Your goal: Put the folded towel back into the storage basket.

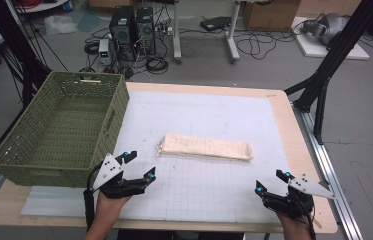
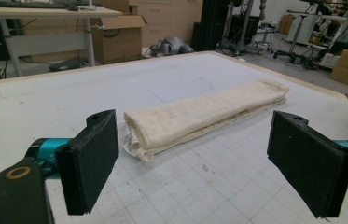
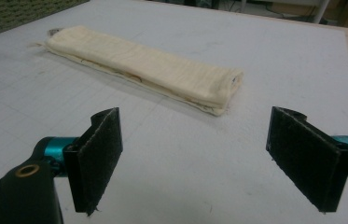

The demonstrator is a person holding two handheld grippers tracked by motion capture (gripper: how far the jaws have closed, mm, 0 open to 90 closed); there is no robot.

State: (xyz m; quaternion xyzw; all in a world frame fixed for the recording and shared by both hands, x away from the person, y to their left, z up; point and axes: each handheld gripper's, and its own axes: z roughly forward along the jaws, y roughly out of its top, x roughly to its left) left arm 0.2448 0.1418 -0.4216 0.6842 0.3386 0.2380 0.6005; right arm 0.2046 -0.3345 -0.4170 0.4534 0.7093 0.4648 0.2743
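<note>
Folded towel (image 1: 205,147): mid tabletop (image 1: 279,107), long axis parallel to near edge. Left hand-held gripper (image 1: 140,165): released, empty, just off towel's left end, nearer. Right hand-held gripper (image 1: 271,182): released, empty, near front-right corner. Green basket (image 1: 21,165): left edge.

A cream folded towel (image 1: 205,147) lies ahead of black jaws with teal fittings, on a white mat (image 1: 214,190) ruled in a faint grey grid. To their left stands an olive-green woven basket (image 1: 34,170).
</note>
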